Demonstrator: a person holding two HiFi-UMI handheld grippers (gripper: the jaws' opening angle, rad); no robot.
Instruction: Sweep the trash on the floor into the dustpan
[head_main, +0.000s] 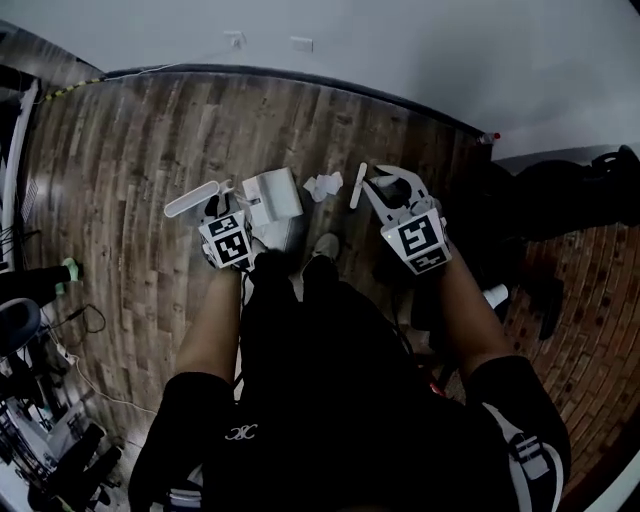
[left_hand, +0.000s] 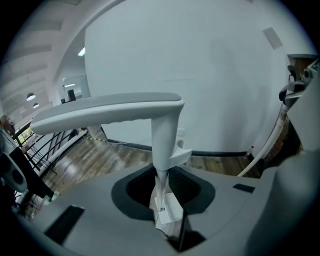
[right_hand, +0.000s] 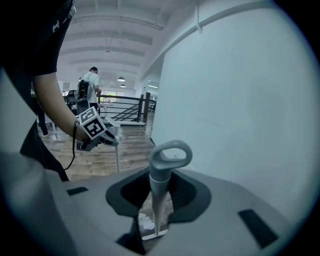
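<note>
In the head view I stand on a wood floor (head_main: 130, 180). My left gripper (head_main: 221, 213) is shut on the upright pole of a white dustpan (head_main: 272, 196), whose flat grip (head_main: 193, 198) sticks out to the left. The pan rests on the floor by my feet. Crumpled white paper trash (head_main: 322, 185) lies just right of it. My right gripper (head_main: 393, 203) is shut on the grey broom handle with a loop top (right_hand: 171, 154). The narrow broom head (head_main: 357, 185) stands beside the paper. Down between the jaws, the left gripper view shows the dustpan (left_hand: 167, 210).
A white wall with a dark baseboard (head_main: 300, 75) runs close behind the dustpan. Black bags or furniture (head_main: 560, 195) sit at the right on brick-patterned floor. Cables and equipment (head_main: 40, 330) crowd the left edge. A person (right_hand: 91, 80) stands far off by railings.
</note>
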